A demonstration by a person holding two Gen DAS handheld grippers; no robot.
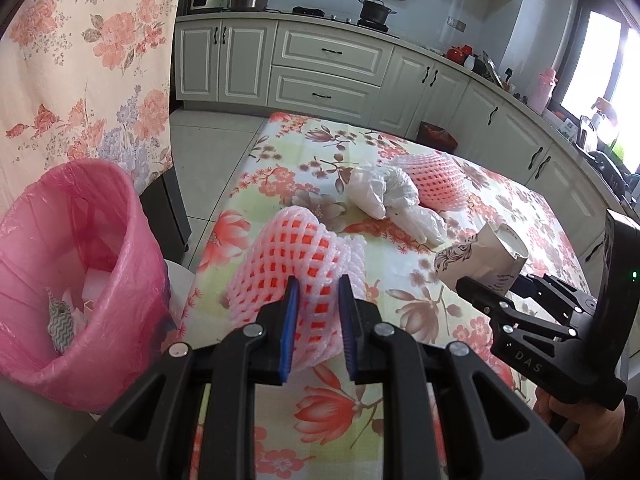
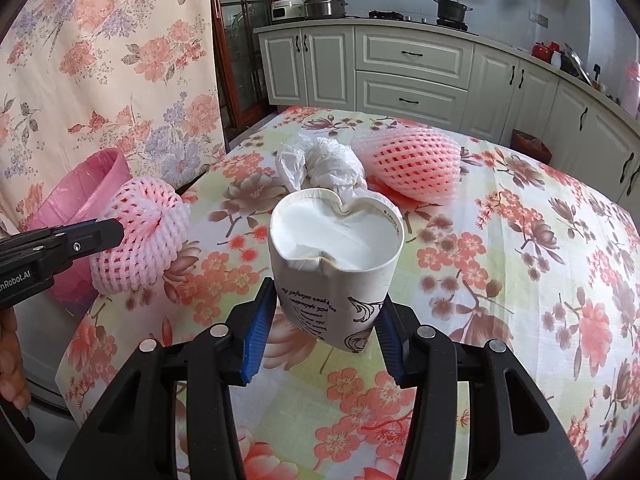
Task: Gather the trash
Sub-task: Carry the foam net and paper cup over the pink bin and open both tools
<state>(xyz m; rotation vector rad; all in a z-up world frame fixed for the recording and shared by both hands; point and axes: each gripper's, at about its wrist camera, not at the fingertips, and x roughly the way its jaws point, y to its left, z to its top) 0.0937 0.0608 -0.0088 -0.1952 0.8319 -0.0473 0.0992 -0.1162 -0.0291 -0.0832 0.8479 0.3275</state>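
I am in a home kitchen. Beyond my flowered table [image 2: 520,240] runs a row of white cabinets [image 2: 412,76], with pots [image 2: 450,8] on a stove above them.

A counter [image 2: 520,280] draped in a pale cloth printed with coral and brown flowers is filling the lower part of both wrist views, its near left corner sitting just beside a bin lined with a pink bag [image 1: 80,264]. Toward its far side, a crumpled white plastic bag [image 2: 328,164] is lying directly on the cloth, and a pink foam fruit net [image 2: 412,164] is resting right against that bag's right side. The kitchen's tiled floor [image 1: 208,160] is showing beyond the counter's left edge.
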